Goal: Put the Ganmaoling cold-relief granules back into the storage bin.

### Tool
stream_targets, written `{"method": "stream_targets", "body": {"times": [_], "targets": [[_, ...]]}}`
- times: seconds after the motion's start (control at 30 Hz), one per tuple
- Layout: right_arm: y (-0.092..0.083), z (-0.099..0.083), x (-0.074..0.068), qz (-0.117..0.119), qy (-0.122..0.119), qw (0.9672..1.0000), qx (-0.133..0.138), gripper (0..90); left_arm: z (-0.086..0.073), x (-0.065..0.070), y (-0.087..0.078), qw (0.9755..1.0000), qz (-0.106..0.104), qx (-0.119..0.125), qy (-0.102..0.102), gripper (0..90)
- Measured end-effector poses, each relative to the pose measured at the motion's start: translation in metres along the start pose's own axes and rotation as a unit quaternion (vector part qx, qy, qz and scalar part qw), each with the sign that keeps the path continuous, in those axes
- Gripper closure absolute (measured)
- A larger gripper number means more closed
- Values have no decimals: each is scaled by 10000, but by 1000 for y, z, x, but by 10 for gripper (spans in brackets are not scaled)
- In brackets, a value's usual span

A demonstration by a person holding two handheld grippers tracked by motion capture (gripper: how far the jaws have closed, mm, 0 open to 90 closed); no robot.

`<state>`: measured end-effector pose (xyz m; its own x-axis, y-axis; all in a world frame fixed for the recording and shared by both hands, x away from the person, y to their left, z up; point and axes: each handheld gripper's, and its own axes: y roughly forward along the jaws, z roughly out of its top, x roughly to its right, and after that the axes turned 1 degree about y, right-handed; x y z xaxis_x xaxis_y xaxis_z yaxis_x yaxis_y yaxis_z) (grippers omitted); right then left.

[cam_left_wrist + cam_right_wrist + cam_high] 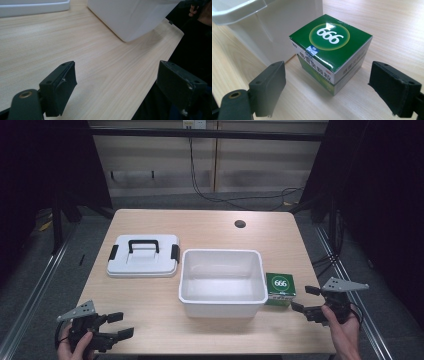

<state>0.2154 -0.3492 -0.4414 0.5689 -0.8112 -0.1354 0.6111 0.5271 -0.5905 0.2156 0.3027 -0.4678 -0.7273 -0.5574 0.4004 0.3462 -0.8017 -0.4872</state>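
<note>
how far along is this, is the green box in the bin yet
Not yet. Done: the lid is already off and lies on the table left of the open white bin, which looks empty. In hand: the right hand-held gripper is open and lined up on the green 666 box, which stands beside the bin, ungrasped. The left hand-held gripper is open and idle. Probably left: grasping the box, placing it, and perhaps closing the lid.
</note>
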Motion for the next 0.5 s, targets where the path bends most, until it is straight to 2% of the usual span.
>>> {"method": "stream_targets", "body": {"times": [0.1, 0.4, 0.5], "targets": [[1, -1, -1, 113, -33, 9999, -9, 132, 0, 0, 0, 10000, -10, -19, 1, 160], [-3, 0, 0, 219, -42, 9998, 13, 134, 0, 0, 0, 10000, 4, -6, -1, 160], [-6, 2, 1, 358, -49, 9993, 35, 131, 0, 0, 0, 10000, 7, 0, -4, 160]]}}
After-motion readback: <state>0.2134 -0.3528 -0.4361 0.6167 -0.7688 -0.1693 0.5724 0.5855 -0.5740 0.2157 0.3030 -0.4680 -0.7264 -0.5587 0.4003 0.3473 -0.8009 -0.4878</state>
